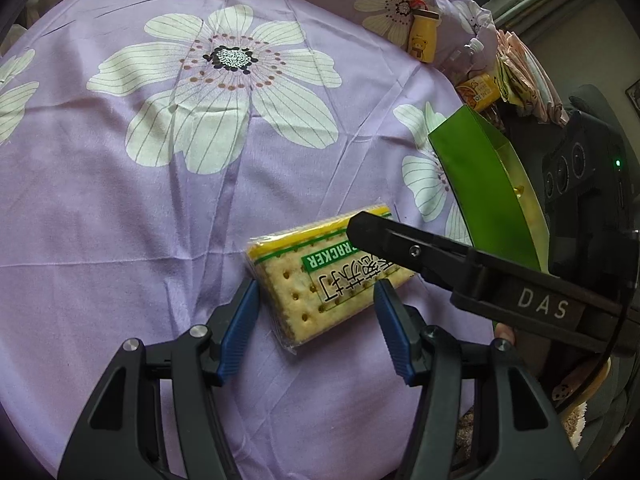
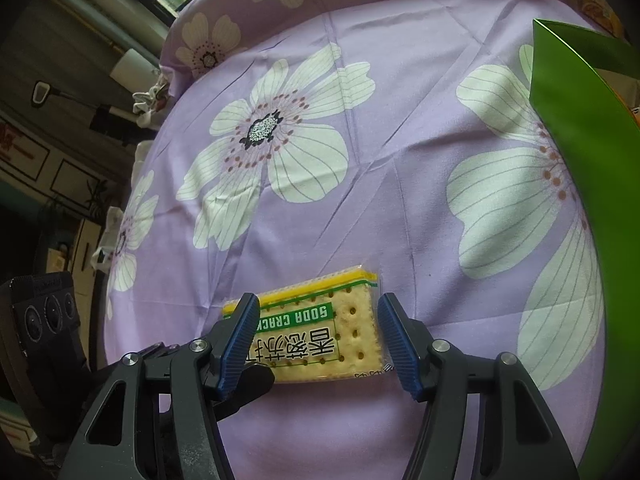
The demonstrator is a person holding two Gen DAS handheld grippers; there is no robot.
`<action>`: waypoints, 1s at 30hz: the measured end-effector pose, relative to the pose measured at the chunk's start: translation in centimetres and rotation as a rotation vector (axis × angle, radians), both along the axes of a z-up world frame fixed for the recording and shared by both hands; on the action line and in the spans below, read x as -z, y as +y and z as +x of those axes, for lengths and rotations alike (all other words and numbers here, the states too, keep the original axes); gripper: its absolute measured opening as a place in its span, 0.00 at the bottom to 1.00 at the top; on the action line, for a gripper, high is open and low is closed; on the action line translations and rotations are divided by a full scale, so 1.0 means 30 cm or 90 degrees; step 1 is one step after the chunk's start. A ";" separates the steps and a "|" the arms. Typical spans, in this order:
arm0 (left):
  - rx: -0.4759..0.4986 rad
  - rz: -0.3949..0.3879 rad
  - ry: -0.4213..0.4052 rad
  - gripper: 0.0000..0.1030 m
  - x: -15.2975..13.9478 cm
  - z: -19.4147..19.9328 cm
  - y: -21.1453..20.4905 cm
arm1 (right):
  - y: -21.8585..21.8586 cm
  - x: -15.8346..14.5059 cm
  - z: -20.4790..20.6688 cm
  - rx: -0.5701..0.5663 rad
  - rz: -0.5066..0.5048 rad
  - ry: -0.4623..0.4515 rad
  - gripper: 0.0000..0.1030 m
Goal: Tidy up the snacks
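A clear-wrapped soda cracker pack [image 1: 320,276] with a yellow edge and green label lies flat on the purple flowered cloth [image 1: 120,220]. My left gripper [image 1: 316,300] is open, its blue pads on either side of the pack's near end, not touching. The right gripper's black finger [image 1: 400,240] reaches in from the right over the pack's far end. In the right wrist view the same pack [image 2: 316,332] lies between my open right gripper [image 2: 316,316] and its blue pads. A green box [image 1: 484,188], open at the top, stands to the right of the pack; it also shows in the right wrist view [image 2: 588,184].
At the cloth's far right edge stand a yellow bear-print bottle [image 1: 422,38], a clear bottle [image 1: 468,54], an orange carton [image 1: 480,90] and pink-and-yellow packets [image 1: 520,76]. The cloth drops off at the left edge in the right wrist view, with room furniture [image 2: 60,168] beyond.
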State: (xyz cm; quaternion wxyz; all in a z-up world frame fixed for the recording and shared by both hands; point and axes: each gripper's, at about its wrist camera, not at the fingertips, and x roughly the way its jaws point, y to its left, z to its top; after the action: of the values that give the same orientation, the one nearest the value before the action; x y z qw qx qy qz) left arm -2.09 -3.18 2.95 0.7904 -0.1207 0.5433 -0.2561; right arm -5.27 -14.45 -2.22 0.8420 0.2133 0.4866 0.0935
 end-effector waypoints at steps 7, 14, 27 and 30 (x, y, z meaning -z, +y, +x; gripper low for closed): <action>-0.003 0.037 -0.037 0.56 -0.003 -0.006 -0.012 | 0.035 -0.003 -0.006 0.000 -0.041 -0.019 0.62; -0.019 0.034 -0.087 0.56 -0.044 -0.003 0.007 | 0.057 -0.056 -0.036 -0.001 -0.050 -0.071 0.62; -0.028 0.056 -0.313 0.56 -0.270 -0.083 -0.066 | 0.050 -0.264 -0.138 0.020 -0.074 -0.212 0.62; -0.022 0.052 -0.351 0.56 -0.327 -0.097 -0.119 | 0.016 -0.322 -0.176 0.040 -0.079 -0.245 0.62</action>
State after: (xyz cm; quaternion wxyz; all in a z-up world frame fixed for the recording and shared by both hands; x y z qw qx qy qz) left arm -5.00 -6.74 12.77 0.9167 -0.0234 0.3158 -0.2437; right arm -10.55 -13.97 7.45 0.9334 0.1542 0.3148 0.0763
